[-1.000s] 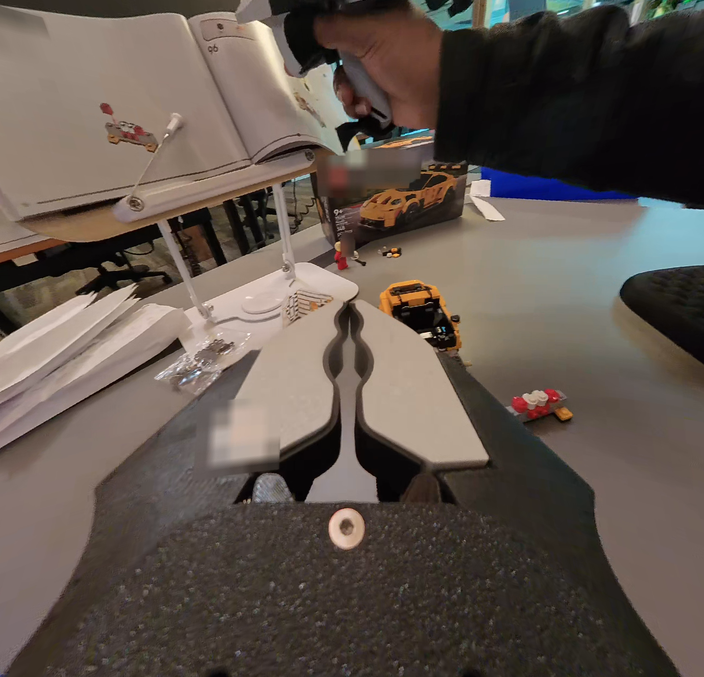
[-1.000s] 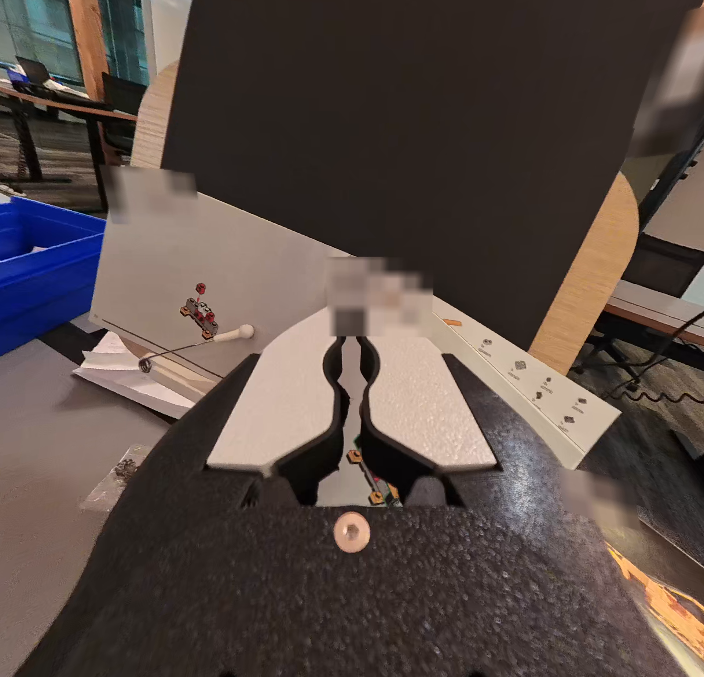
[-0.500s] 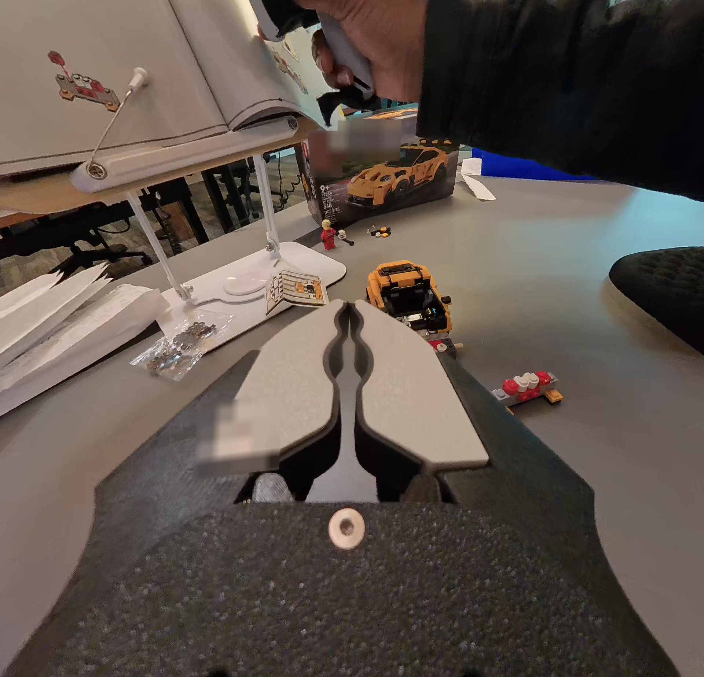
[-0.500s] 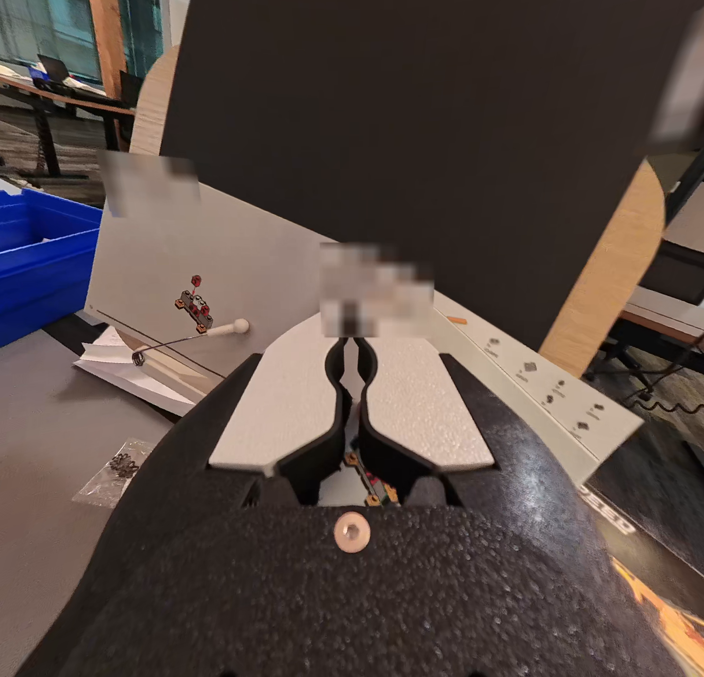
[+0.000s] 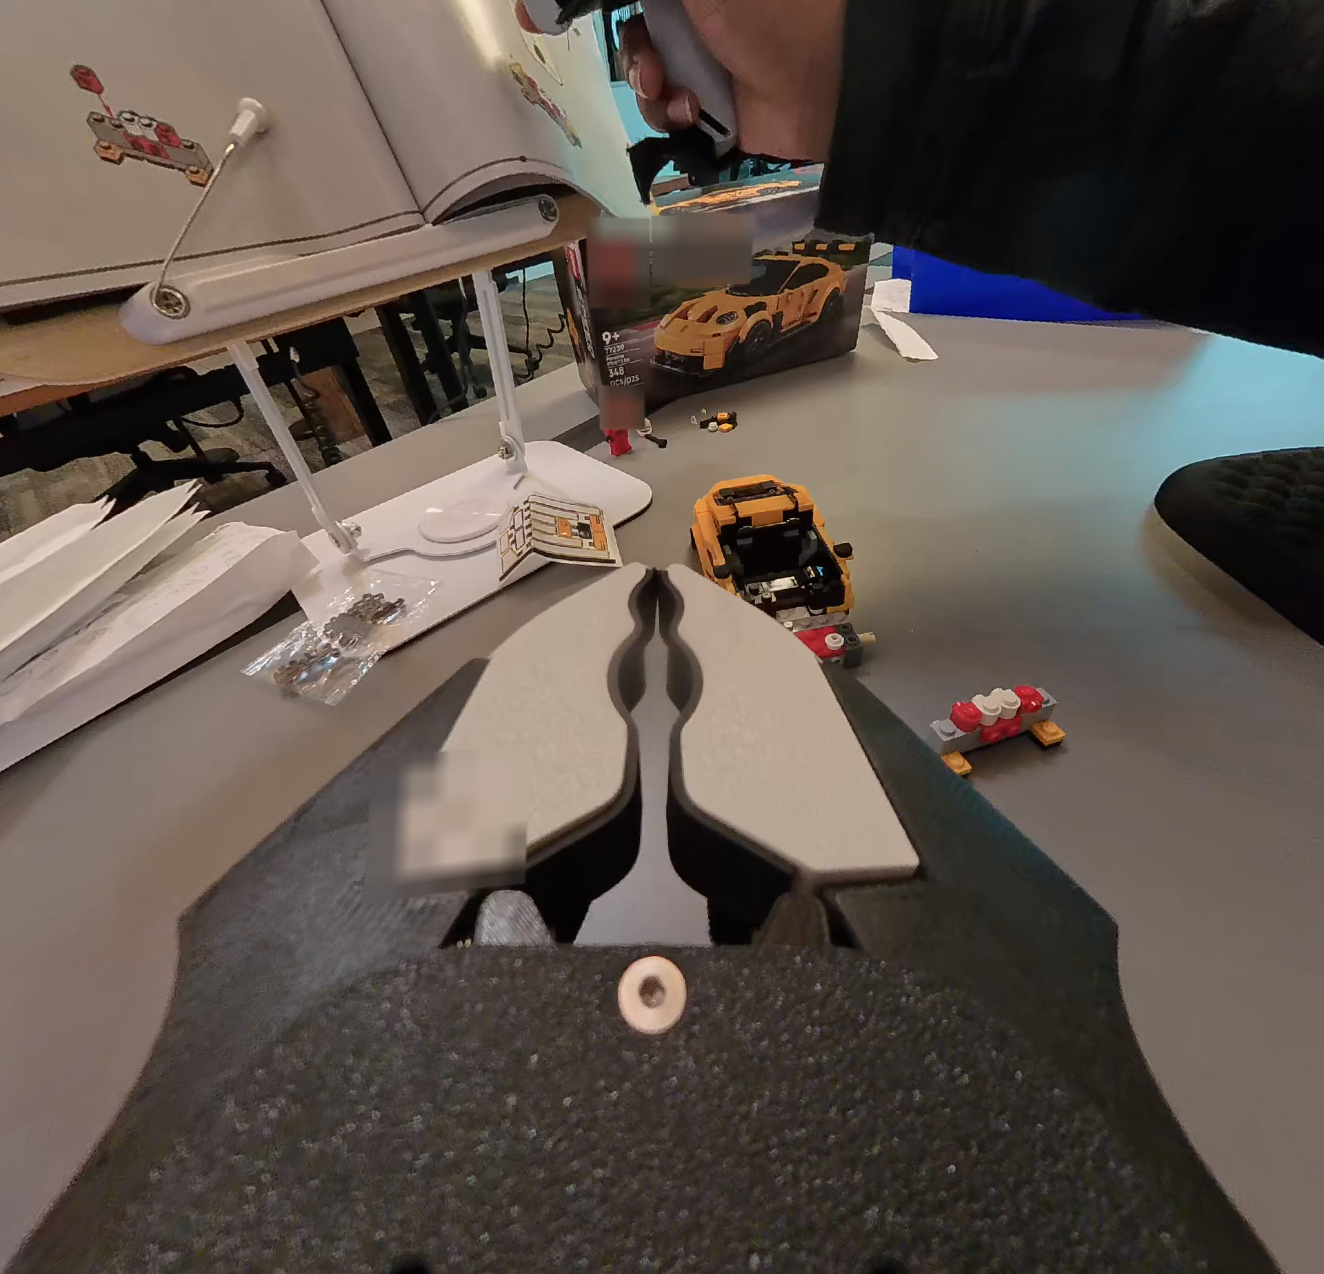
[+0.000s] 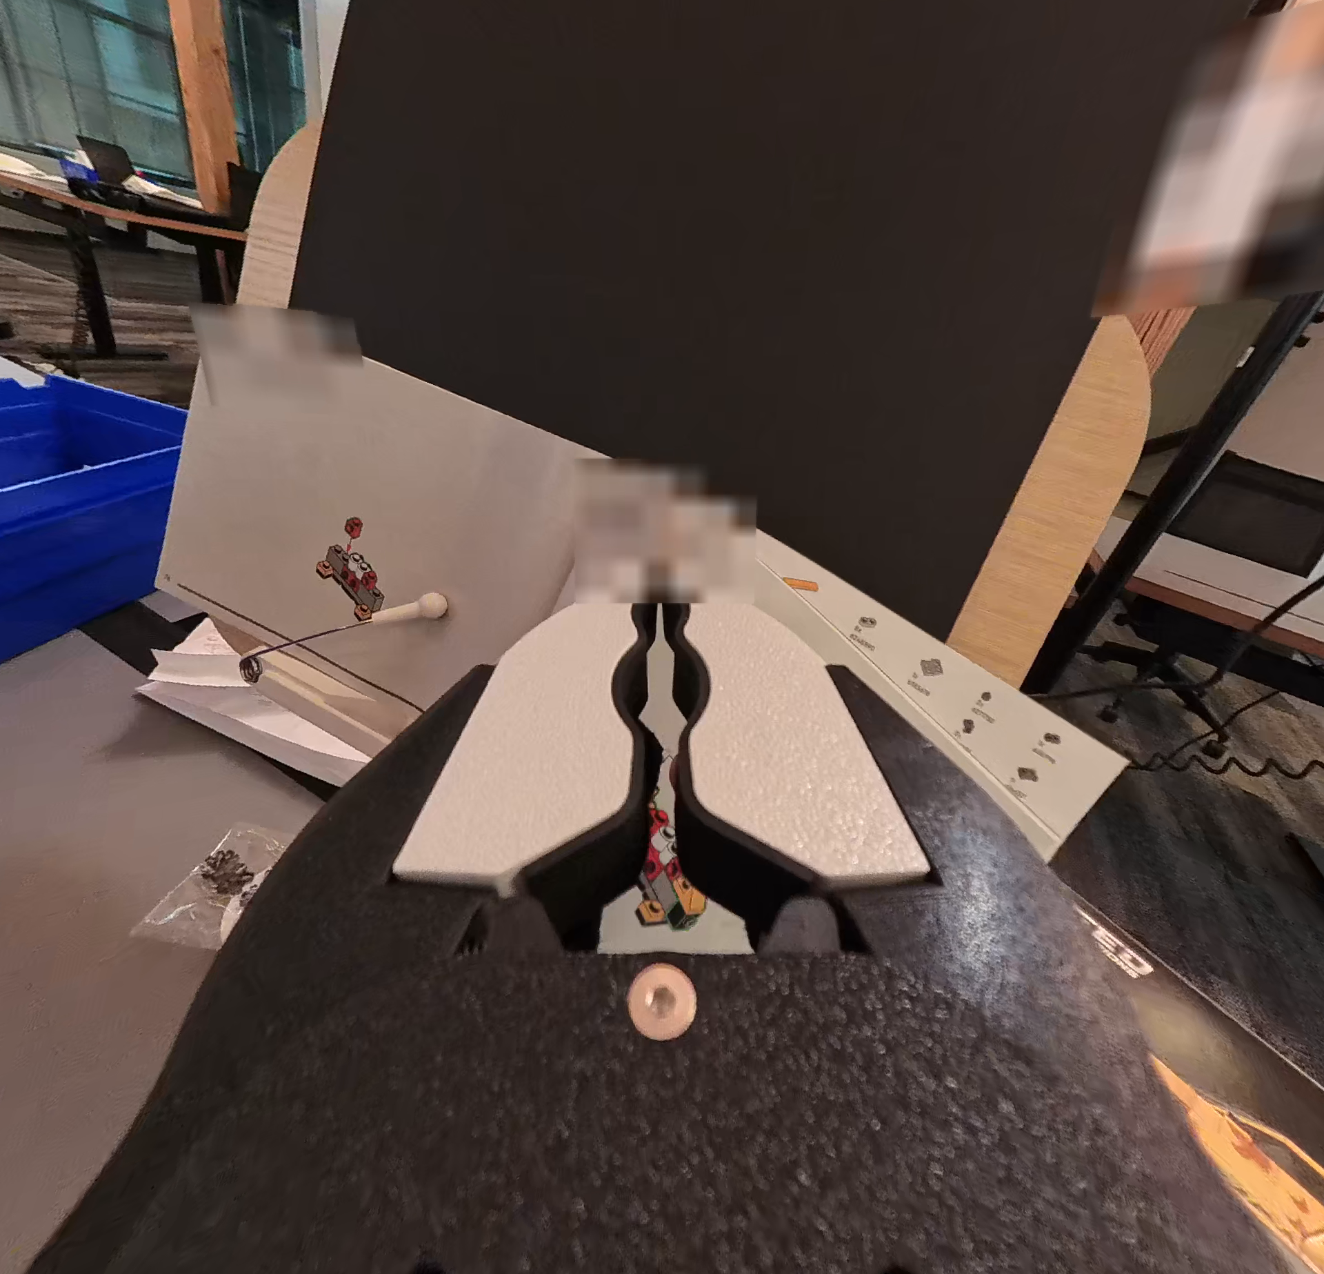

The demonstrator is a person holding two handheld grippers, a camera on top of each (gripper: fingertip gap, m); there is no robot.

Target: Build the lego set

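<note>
My left gripper (image 5: 655, 580) is shut and empty, low over the grey table (image 5: 1003, 523). Just ahead of it to the right stands the half-built orange Lego car (image 5: 774, 544). A small red, white and grey sub-assembly (image 5: 996, 720) lies further right. The open instruction book (image 5: 215, 93) rests on a white stand (image 5: 501, 516). A hand holds my right gripper (image 5: 680, 57) at the book's right page. In the right wrist view that gripper (image 6: 663, 616) is shut on a page edge (image 6: 931, 673); a blur patch covers its tips. A dark page (image 6: 716, 236) fills the view behind.
The Lego box (image 5: 723, 308) stands at the back, with a red minifigure (image 5: 620, 440) and loose pieces (image 5: 716, 419) before it. A bag of small parts (image 5: 337, 637), a sticker sheet (image 5: 559, 537) and paper bags (image 5: 107, 594) lie left. A black pad (image 5: 1254, 523) is right. A blue bin (image 6: 72, 487) sits behind.
My left gripper has tipped down toward the table, so the car and sub-assembly sit nearer. The right gripper has shifted along the book and the dark page fills more of its view.
</note>
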